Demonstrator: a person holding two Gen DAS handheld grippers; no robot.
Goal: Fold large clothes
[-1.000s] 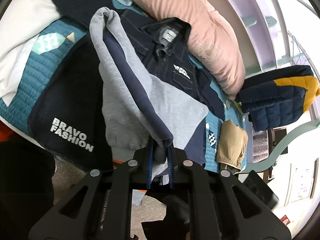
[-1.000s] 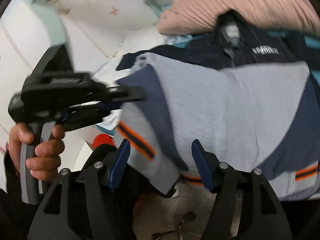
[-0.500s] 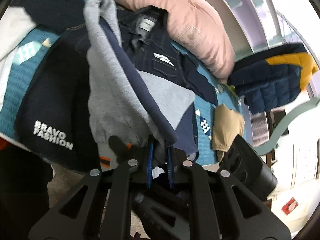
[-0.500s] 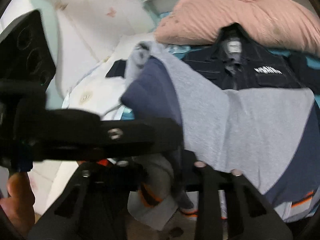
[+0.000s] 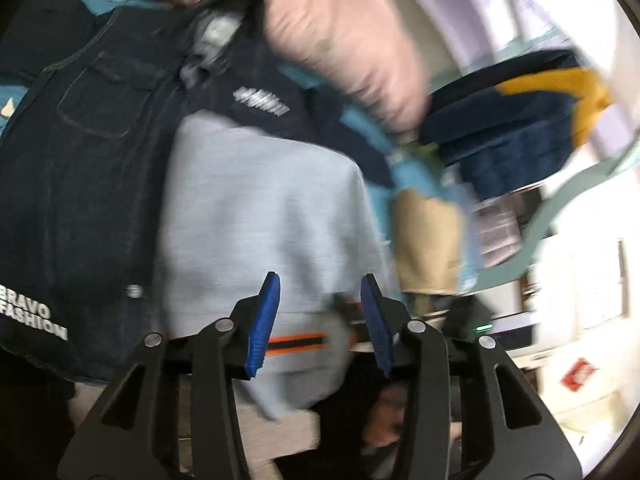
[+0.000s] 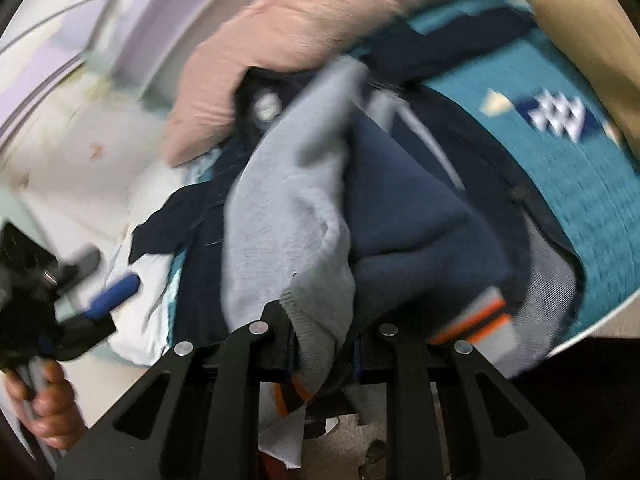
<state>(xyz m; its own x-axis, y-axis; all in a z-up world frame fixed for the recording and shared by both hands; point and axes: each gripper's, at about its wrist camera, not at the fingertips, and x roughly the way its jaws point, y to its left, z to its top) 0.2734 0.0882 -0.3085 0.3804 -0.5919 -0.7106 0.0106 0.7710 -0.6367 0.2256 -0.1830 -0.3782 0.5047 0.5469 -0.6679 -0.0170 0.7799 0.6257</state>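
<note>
A grey and navy sweatshirt with orange-striped hem lies on the bed over a dark denim jacket. My left gripper is open and empty above the sweatshirt's hem. My right gripper is shut on a bunched grey and navy fold of the sweatshirt, held up off the bed. The left gripper also shows at the left edge of the right wrist view, held by a hand. Both views are motion-blurred.
A pink pillow lies at the head of the bed. A teal quilt covers the bed. A navy and yellow puffer jacket and tan trousers lie to the right. The bed edge and floor are below.
My left gripper has let go of the sweatshirt fold and opened. My right gripper has closed on that fold and taken it over.
</note>
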